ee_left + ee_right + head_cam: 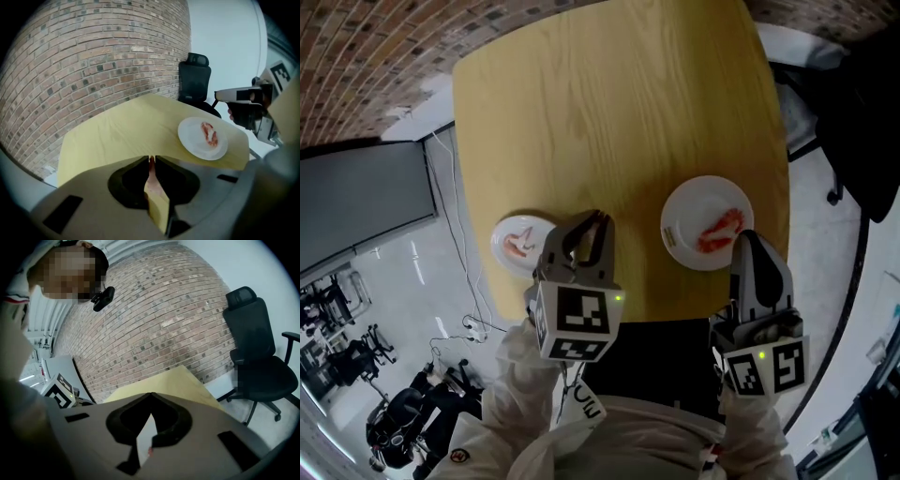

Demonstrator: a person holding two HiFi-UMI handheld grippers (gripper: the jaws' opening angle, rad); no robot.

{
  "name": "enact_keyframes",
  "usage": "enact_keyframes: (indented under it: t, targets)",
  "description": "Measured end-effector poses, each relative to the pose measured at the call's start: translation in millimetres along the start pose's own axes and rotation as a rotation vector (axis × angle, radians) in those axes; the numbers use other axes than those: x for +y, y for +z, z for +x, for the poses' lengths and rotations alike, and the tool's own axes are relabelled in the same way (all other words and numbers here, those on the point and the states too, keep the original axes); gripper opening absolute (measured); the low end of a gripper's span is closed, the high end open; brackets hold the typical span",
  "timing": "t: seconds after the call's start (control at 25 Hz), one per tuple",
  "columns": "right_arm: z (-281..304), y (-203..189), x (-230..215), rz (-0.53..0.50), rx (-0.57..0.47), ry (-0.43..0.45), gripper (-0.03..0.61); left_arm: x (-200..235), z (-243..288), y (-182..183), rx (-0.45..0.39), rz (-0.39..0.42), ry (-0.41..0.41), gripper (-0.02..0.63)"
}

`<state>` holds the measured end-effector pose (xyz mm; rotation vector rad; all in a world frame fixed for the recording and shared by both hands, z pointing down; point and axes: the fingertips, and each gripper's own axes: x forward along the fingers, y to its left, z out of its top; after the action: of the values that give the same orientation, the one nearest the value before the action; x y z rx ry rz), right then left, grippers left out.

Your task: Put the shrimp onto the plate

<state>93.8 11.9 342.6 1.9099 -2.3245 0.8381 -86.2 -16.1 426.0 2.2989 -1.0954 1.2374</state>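
Left gripper (152, 157): jaws clenched, tips pinching a thin reddish sliver (151, 162), probably a shrimp, though the slit between the jaws is too narrow to be sure. In the head view it sits over the table (609, 112) at lower centre of the frame, between the small plate (500, 232) on the left, which carries a small-plate shrimp (517, 246), and the large plate (686, 208) on the right. Right gripper (748, 236): jaws pressed together with nothing between them, tips over the lower right rim of the large plate, just beside the large-plate shrimp (720, 232) lying on it.
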Motion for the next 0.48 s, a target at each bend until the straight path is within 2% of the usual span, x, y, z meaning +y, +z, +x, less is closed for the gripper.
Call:
enact_keyframes:
  t: [0.48]
  targets:
    - [-40.0,14.5,-67.4,0.042,-0.057,-0.129,0.025,-67.0,32.7,47.2,-0.011,0.12,-0.107,0.051]
